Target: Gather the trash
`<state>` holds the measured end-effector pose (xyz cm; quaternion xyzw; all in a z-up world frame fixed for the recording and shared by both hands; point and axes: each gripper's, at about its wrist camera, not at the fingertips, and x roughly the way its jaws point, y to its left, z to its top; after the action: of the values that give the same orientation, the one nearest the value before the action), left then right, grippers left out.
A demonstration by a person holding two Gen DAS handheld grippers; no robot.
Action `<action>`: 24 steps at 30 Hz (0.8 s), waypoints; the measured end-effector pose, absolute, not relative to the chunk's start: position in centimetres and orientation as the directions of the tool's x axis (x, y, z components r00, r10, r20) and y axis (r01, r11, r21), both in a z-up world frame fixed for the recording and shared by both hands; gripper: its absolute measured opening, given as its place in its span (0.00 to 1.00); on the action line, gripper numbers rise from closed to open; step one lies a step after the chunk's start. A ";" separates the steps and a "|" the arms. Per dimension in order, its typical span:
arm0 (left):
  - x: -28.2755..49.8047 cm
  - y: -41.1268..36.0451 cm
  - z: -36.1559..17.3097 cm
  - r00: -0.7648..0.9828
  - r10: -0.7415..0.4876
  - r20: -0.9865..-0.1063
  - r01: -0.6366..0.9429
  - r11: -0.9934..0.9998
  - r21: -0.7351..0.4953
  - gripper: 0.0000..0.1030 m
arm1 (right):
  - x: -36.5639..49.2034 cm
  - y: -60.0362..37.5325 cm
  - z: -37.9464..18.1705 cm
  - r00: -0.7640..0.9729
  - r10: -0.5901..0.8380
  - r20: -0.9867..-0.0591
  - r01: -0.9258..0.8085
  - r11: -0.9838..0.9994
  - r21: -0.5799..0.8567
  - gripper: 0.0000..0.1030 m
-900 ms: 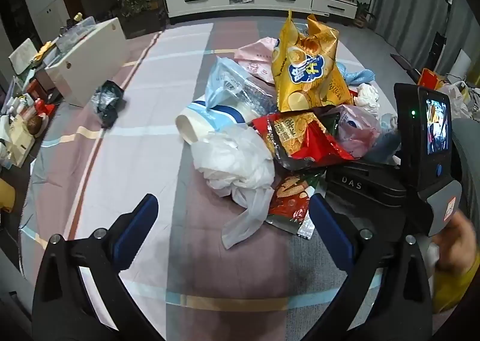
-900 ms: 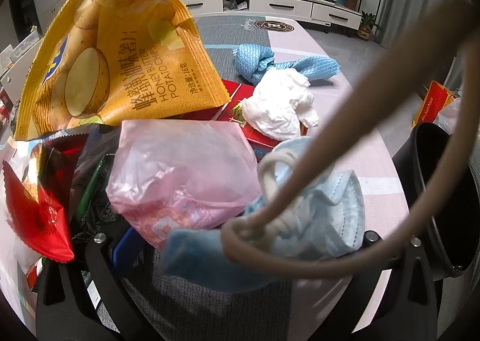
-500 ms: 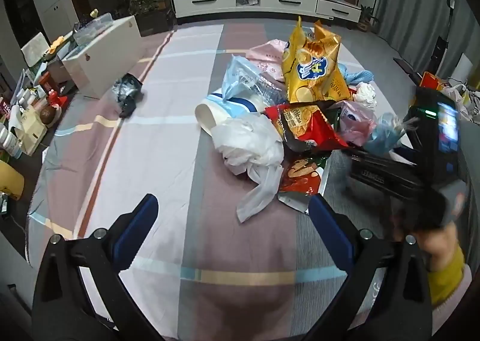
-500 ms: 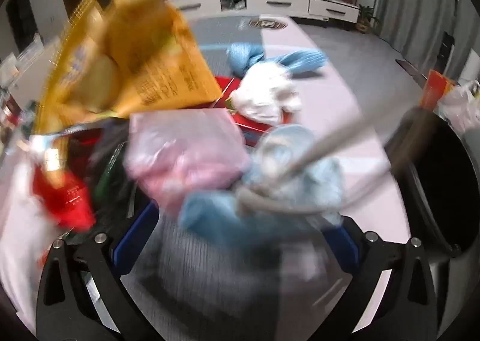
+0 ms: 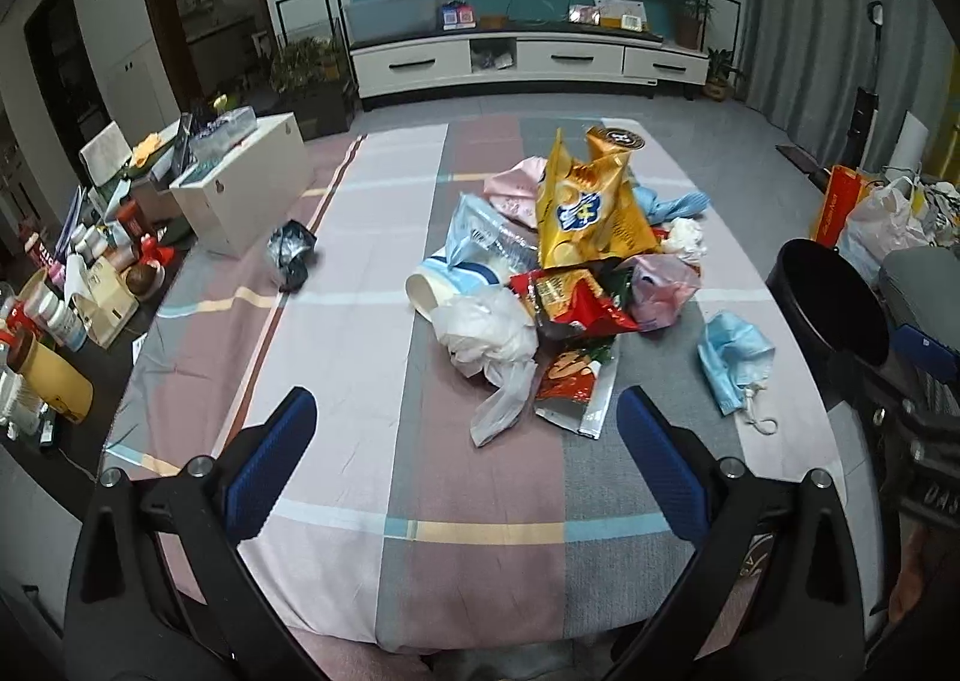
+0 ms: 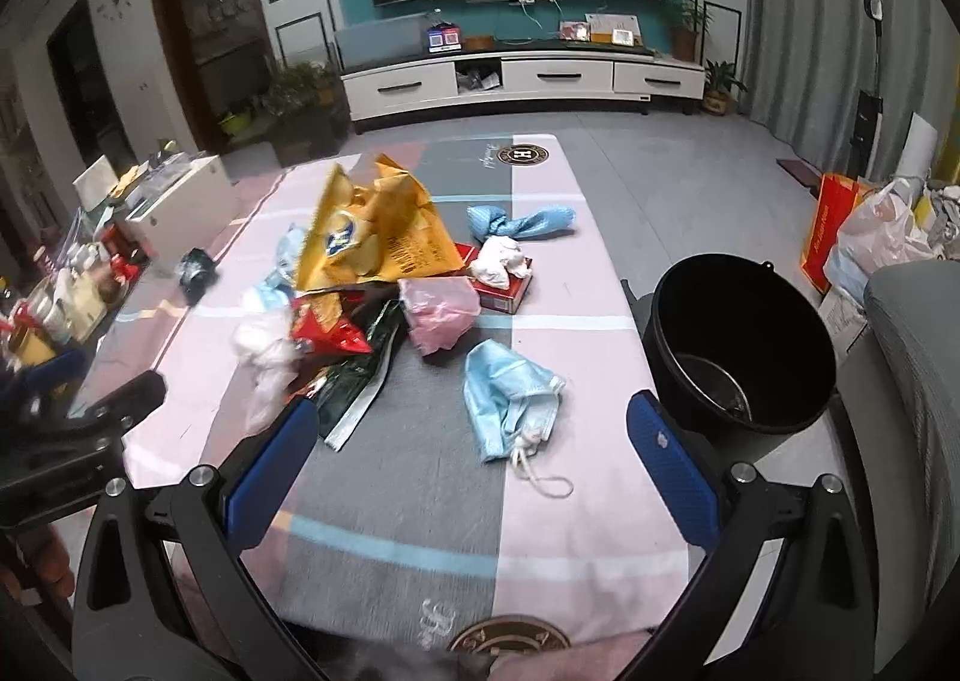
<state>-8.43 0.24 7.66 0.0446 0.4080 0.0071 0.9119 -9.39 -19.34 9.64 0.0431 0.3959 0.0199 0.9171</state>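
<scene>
Trash lies heaped at mid-frame on the pink-and-grey checked tablecloth point(image 6: 390, 507). Nearest, both blue-padded grippers, left point(image 5: 465, 456) and right point(image 6: 468, 462), hang with jaws wide apart, holding nothing. Just beyond the right one lies a crumpled light-blue face mask point(image 6: 510, 399), beside the black round bin point(image 6: 741, 345) at right. Farther back a yellow crisp bag point(image 6: 372, 237) tops the pile.

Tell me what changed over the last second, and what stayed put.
The right tool let go of the blue mask and pulled back; the mask now lies on the cloth beside the black bin, apart from the pile. The left tool also drew back, open and empty. The trash pile, with the yellow chip bag on top, stayed as it was.
</scene>
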 end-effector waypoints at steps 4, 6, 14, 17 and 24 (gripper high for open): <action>-9.2 0.3 8.3 0.675 0.040 -0.737 0.031 0.996 0.083 0.97 | -10.0 -18.4 10.2 0.692 0.078 -0.718 -0.018 0.996 0.091 0.98; -9.5 0.3 8.5 0.677 0.038 -0.735 0.032 0.996 0.081 0.97 | -10.3 -18.3 10.5 0.698 0.076 -0.712 -0.020 0.996 0.086 0.98; -9.9 0.1 8.9 0.682 0.037 -0.730 0.036 0.996 0.084 0.97 | -10.9 -18.2 11.3 0.712 0.072 -0.698 -0.025 0.997 0.077 0.98; -10.0 -0.1 9.0 0.687 0.036 -0.726 0.043 0.995 0.090 0.97 | -10.9 -18.2 11.3 0.713 0.072 -0.698 -0.024 0.997 0.078 0.98; -10.1 -0.4 9.1 0.689 0.034 -0.724 0.049 0.994 0.094 0.97 | -11.2 -18.1 11.6 0.718 0.072 -0.693 -0.026 0.997 0.077 0.98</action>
<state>-10.08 -0.38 9.07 0.0531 0.3941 -0.0041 0.9175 -11.17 -18.09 11.64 0.0308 0.3749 0.0263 0.9262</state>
